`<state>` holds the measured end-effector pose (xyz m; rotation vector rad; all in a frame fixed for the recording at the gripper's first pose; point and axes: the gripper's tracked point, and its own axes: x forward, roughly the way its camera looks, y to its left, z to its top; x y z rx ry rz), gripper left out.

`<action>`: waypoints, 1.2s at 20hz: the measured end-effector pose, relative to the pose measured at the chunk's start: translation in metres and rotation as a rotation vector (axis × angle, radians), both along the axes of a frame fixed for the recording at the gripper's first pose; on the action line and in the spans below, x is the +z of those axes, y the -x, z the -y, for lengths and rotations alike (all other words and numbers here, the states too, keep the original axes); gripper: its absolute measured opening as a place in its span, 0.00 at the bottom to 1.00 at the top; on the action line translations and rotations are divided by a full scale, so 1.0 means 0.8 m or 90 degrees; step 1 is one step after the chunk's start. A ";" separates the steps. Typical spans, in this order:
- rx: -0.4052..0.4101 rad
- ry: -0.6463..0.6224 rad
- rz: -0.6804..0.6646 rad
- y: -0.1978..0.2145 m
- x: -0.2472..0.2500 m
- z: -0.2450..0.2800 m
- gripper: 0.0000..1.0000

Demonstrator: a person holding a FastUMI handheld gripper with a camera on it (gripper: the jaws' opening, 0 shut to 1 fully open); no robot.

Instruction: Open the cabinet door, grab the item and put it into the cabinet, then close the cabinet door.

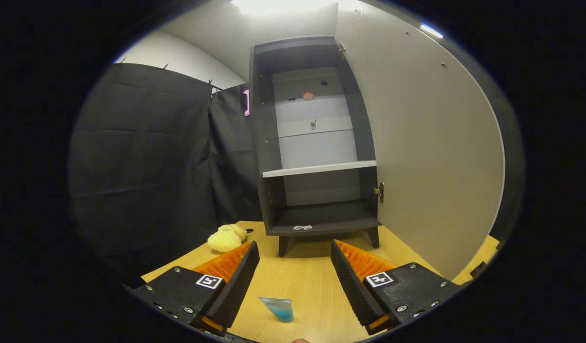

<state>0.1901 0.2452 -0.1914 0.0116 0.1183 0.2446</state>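
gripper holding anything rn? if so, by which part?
Nothing held. The gripper is open, fingers spread apart over the light wooden table. The small blue-and-white tube lies on the table between the fingers, untouched.

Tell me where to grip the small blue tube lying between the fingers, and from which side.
Probably across the tube at its flat crimped end, coming down from above: it lies flat on the table between the open gripper fingers, so only its narrow sides offer a pinch.

Test booth, black cloth wall [145, 157], small cabinet [316, 143] on wooden tabletop [302, 281]
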 end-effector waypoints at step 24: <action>-0.003 0.079 -0.249 0.002 -0.228 -0.027 0.79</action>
